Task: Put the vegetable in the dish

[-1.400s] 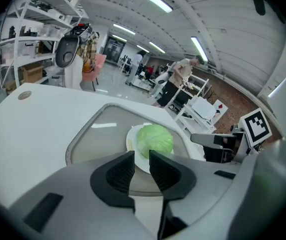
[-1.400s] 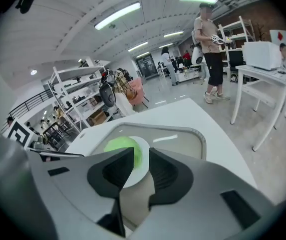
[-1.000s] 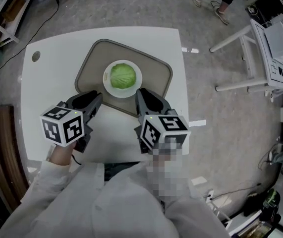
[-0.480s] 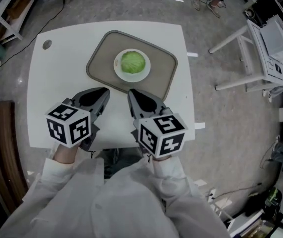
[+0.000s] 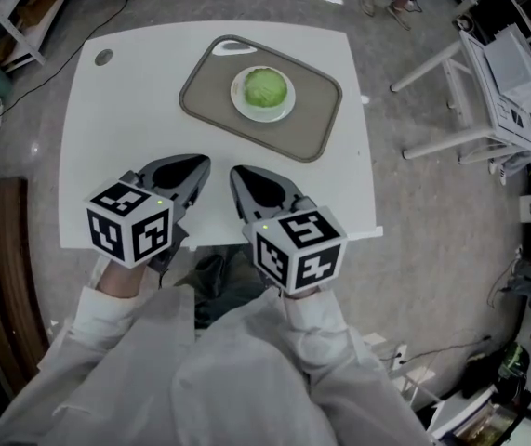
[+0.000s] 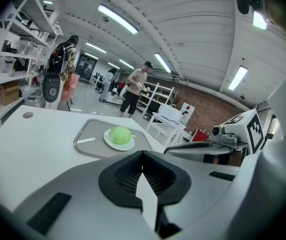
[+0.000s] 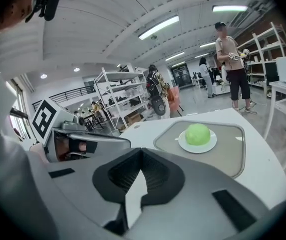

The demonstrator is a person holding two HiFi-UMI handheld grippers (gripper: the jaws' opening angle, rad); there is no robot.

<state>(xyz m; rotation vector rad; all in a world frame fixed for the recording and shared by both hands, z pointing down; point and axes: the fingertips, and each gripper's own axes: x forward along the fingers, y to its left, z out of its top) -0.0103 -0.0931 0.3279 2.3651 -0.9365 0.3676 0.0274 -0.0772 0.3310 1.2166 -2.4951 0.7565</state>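
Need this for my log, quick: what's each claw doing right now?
Left claw: just closed, nothing in it.
Right claw: closed, nothing in it.

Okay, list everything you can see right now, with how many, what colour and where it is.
square table: one, white, middle of the head view
rounded rectangular tray: one, grey-brown, far half of the table
round dish: one, white, on the tray
round leafy vegetable: one, green, in the dish
small round disc: one, grey, table's far left corner
side stand: one, white, on the floor to the right
shelving rack: one clear, white, background
standing person: one clear, background
sleeves: two, white, bottom
left gripper: grey, over the near table, jaws just closed, empty
right gripper: grey, beside it, jaws together, empty
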